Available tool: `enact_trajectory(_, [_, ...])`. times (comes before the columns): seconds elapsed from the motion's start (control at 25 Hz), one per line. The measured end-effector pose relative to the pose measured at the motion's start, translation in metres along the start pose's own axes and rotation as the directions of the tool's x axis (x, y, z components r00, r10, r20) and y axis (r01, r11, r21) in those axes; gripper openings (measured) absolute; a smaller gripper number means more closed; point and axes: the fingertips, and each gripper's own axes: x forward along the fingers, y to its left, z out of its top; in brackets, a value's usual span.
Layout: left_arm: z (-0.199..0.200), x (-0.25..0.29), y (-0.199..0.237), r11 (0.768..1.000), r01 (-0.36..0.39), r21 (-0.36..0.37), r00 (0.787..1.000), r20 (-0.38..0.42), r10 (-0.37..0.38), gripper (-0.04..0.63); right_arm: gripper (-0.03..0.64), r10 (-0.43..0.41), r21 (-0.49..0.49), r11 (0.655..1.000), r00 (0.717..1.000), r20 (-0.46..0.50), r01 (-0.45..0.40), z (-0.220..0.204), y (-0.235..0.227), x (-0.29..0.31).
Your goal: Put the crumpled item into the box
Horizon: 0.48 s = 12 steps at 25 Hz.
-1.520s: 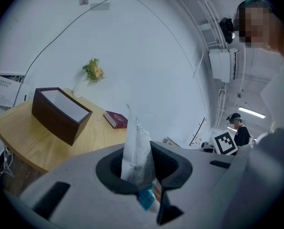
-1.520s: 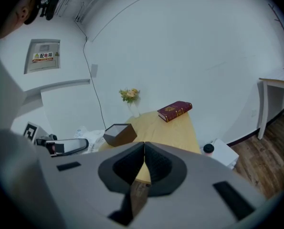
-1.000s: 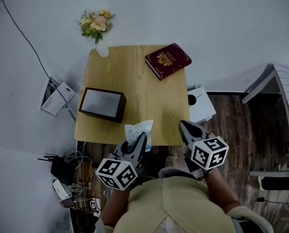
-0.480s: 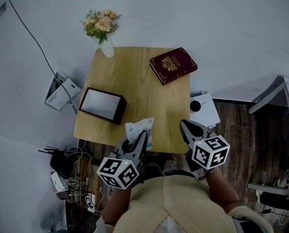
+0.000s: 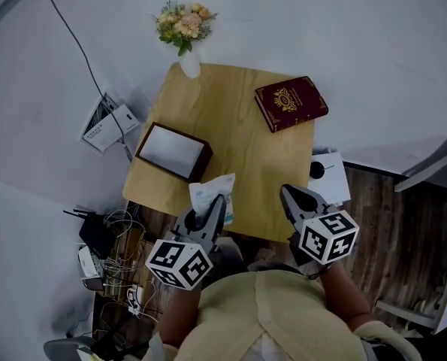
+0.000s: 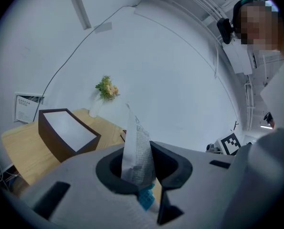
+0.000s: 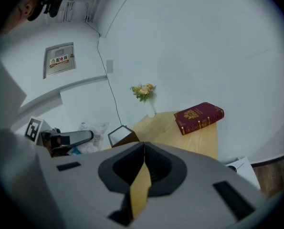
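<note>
- Left gripper (image 6: 139,148): the fingers are clamped on the crumpled wrapper (image 6: 136,152), a white packet with fine print and a blue patch low down. It stands up from between the dark pads with its pointed top clear above them.
- Right gripper (image 7: 142,148): the fingers are pressed together with nothing between them. The tan strip seen through the slit is just the counter beyond.
- From the head view, the left gripper hangs over the near edge of the counter (image 5: 234,145), with the wrapper poking forward over the wood.
- The right gripper sits at the near right corner of that same edge, well apart from its partner.
- The box (image 5: 199,162), dark brown outside and pale inside, lies open-topped on the left side of the counter. It is near the wrapper but not touching it; the wrapper is outside the box, held up in the left gripper.
- At the far right lies a dark red book (image 5: 291,104) with a gold emblem, flat on the counter.
- At the far left corner stands a white vase of flowers (image 5: 185,30).
- On the floor to the left there is a leaflet (image 5: 106,122) and a tangle of cables (image 5: 112,235). On the right is a white flat object (image 5: 330,177), possibly a sheet or a lid; it is hard to say.
</note>
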Motion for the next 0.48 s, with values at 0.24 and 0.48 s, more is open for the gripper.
enact_trajectory(0.24, [0.020, 0.005, 0.021, 1.000, -0.018, 0.013, 1.000, 0.020, 0.018, 0.080, 0.029, 0.011, -0.008, 1.000, 1.000, -0.001, -0.011, 0.012, 0.003, 0.022])
enact_trajectory(0.48, [0.042, 0.012, 0.051, 0.999, -0.035, 0.024, 0.999, 0.033, 0.034, 0.080, 0.029, 0.030, -0.023, 0.999, 0.999, -0.011, -0.030, 0.026, 0.015, 0.051])
